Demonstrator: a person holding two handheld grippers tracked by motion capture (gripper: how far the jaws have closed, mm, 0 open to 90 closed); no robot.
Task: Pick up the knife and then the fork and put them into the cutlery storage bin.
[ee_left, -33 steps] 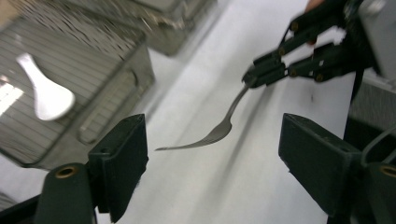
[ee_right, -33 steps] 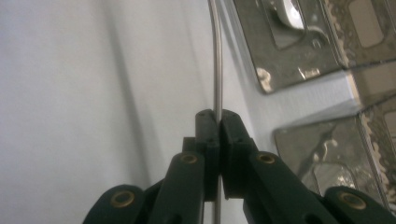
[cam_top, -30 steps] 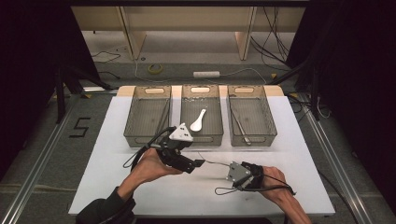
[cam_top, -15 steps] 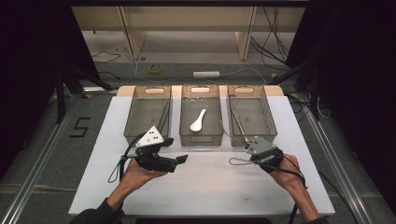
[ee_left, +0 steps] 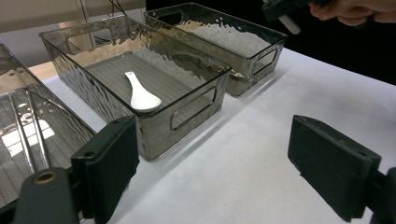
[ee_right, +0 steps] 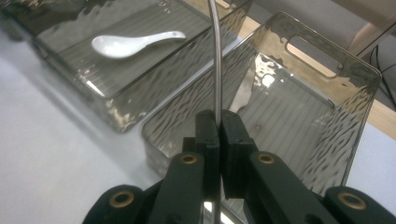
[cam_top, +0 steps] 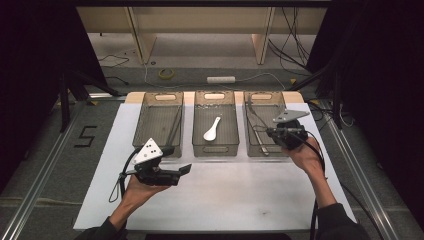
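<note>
Right gripper view: your right gripper [ee_right: 218, 122] has its jaws clamped on a thin metal utensil handle [ee_right: 215, 56], which runs up and away over the right bin [ee_right: 359, 93]. I can't tell the utensil type, as its far end is out of frame. A butter knife [ee_right: 243, 95] lies on that bin's floor, past the jaws.

In the high view your right gripper [cam_top: 270, 133] sits over the right bin [cam_top: 266, 95], at its near right part. Your left gripper [cam_top: 184, 170] hovers over the white tabletop [cam_top: 240, 195], just in front of the left bin [cam_top: 159, 102], jaws wide and holding nothing. A white ceramic spoon [cam_top: 212, 129] lies in the middle bin [cam_top: 215, 96], left of the right bin.

Step in hand looks like sorting: you're placing the held utensil into the right bin.

Next move as I read it: lower it inside the right bin's walls, level it alongside the knife, then release. Keep the long handle off the bin's rim.
</note>
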